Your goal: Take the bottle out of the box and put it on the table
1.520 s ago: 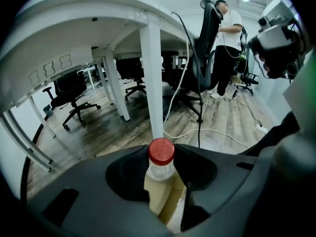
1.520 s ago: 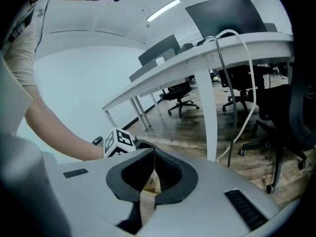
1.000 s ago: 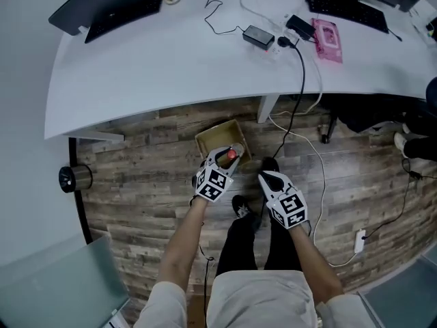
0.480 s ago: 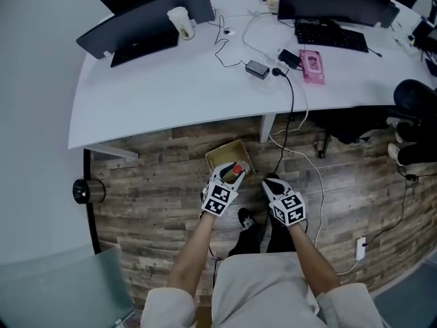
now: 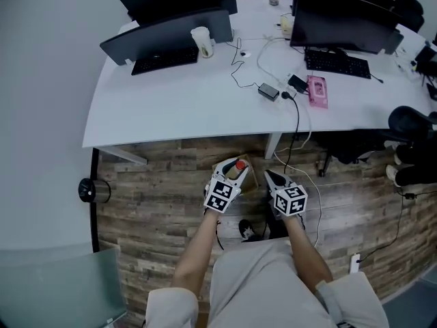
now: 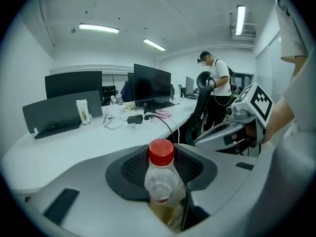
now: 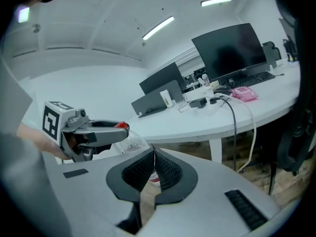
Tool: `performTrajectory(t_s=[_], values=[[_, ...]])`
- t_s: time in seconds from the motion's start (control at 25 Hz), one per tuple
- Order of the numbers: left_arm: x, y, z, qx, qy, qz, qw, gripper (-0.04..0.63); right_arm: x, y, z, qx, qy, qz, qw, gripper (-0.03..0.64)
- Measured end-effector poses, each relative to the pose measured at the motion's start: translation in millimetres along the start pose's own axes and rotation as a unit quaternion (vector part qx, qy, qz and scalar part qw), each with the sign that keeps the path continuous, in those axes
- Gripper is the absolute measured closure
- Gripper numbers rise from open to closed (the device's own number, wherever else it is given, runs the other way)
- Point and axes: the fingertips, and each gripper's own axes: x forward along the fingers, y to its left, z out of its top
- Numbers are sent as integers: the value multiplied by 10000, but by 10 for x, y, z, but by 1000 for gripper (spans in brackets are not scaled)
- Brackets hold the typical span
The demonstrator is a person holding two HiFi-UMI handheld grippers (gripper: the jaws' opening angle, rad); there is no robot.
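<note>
The left gripper point(image 5: 232, 174) has its jaws closed on a clear bottle point(image 6: 160, 179), pads pressing its sides below the shoulder; the bottle stands upright between them, its red cap point(image 6: 161, 152) above the pads and amber liquid in its lower part. Seen from the head, the bottle is held in the air just in front of the front edge of the white desk point(image 5: 177, 108), not touching it, over a cardboard box point(image 5: 250, 176) that sits on the wooden floor point(image 5: 157, 197) beside the desk's white leg point(image 5: 272, 145). The right gripper point(image 7: 154, 152) hovers just beside the left one, also in front of the desk's edge, its jaws pressed together tip to tip with nothing held between them. On the desk lie a black keyboard point(image 5: 164, 60), dark monitors point(image 5: 341, 27), a pale cup point(image 5: 202, 42), a pink pack point(image 5: 317, 91) and a black power adapter point(image 5: 270, 91) with cables.
</note>
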Motion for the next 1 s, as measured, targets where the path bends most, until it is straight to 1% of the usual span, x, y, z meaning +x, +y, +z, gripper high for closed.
performTrajectory(t_s=[0.12,0.2,0.28,0.36,0.44,0.52,0.6,0.72,0.8,1.0], values=[[34,241,185,109,36,100,9999,434,120,54,228,-259,37,135,9996,577],[51,389,317,140,-2,202,9997,434,176,35,352,-262,19,171,9995,577],[47,568,480,142,-150,352,9992,434,244,21,481,-237,1,197,9995,577],[34,770,679,142,-331,521,9980,434,349,58,637,-465,16,275,9985,577],[47,925,881,207,-418,604,9971,434,461,111,810,-710,-23,386,9967,577],[91,1069,1041,246,-449,668,9965,434,547,148,961,-758,-119,501,9958,577],[150,1233,1150,214,-423,749,9961,434,624,175,1052,-794,-156,603,9949,577],[266,1519,1257,43,-232,883,9958,434,766,211,1121,-953,-68,735,9927,577],[350,1699,1336,-59,-125,968,9952,434,864,260,1151,-1163,31,841,9896,577],[545,1978,1467,-238,-51,1078,9939,434,1022,392,1160,-1804,292,1169,9762,577]])
